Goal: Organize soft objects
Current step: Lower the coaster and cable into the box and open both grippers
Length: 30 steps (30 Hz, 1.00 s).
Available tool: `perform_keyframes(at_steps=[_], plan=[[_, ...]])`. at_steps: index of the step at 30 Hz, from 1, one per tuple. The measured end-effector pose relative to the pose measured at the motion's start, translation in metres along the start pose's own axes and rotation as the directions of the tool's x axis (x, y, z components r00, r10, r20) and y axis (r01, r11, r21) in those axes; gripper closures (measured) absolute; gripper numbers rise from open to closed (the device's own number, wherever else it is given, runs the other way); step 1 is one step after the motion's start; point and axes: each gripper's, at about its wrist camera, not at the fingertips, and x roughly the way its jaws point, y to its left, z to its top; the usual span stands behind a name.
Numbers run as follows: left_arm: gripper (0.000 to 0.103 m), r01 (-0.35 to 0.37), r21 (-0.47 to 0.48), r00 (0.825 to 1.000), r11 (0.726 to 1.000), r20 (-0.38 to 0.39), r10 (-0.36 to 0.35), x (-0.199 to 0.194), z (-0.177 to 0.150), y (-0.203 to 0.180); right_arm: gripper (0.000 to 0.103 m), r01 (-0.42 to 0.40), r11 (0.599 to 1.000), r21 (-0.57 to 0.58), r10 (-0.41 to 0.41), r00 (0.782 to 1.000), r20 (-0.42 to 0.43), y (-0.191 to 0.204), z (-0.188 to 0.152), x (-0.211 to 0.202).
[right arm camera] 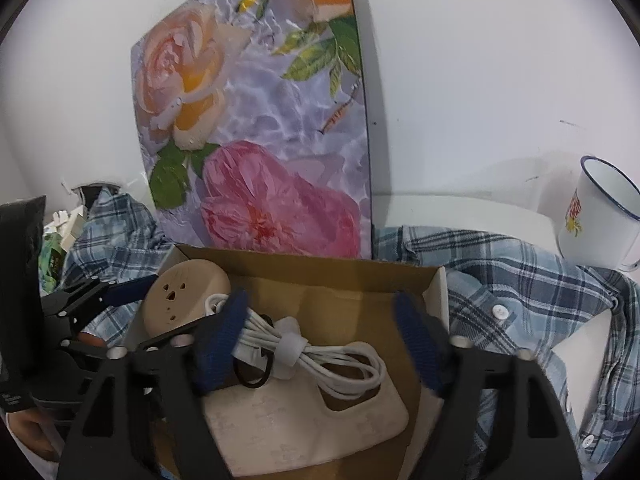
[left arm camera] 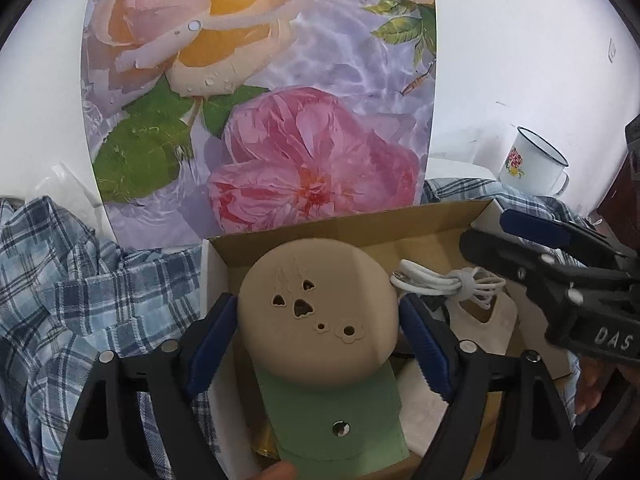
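My left gripper [left arm camera: 318,330] is shut on a round beige soft piece [left arm camera: 320,312] with small cut-out holes and a green tab [left arm camera: 336,420], held over the left end of an open cardboard box [left arm camera: 360,224]. The piece also shows in the right wrist view [right arm camera: 180,300], with the left gripper [right arm camera: 100,296] beside it. My right gripper [right arm camera: 320,340] is open over the box [right arm camera: 320,276], above a bundled white cable [right arm camera: 312,356] lying on a cream soft pad [right arm camera: 304,420]. The right gripper shows in the left wrist view [left arm camera: 560,264]. The cable shows there too [left arm camera: 444,282].
A blue plaid shirt [left arm camera: 80,300] is spread around the box on both sides [right arm camera: 520,300]. A floral board [left arm camera: 260,100] leans on the white wall behind. A white enamel mug [right arm camera: 600,216] stands at the right.
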Motion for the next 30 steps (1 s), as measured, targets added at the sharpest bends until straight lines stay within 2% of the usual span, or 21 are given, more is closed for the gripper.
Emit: perform_keyframes(at_steps=[1,3,6,21,30], plan=[[0.016,-0.004,0.003,1.000,1.000,0.003,0.004,0.000,0.001,-0.001,0.011,0.010,1.000,-0.002,-0.010,1.000,0.001,0.000,0.000,0.000],[0.000,-0.027,0.016,0.999,1.000,0.024,0.026,-0.002,0.002,-0.002,0.006,0.013,1.000,-0.002,-0.013,1.000,0.007,0.000,0.000,-0.002],[0.000,-0.041,0.024,0.997,0.999,0.068,0.039,-0.009,0.003,-0.002,0.001,0.019,1.000,0.003,-0.019,1.000,0.015,-0.001,0.002,-0.005],[0.000,-0.057,-0.025,0.988,0.998,0.143,0.060,-0.041,0.014,0.012,0.001,-0.007,1.000,-0.009,0.008,0.995,0.096,0.001,0.015,-0.033],[0.000,-0.040,-0.026,0.978,0.999,0.204,0.045,-0.071,0.024,0.011,0.001,-0.038,0.999,-0.022,0.042,0.983,0.176,0.008,0.028,-0.072]])
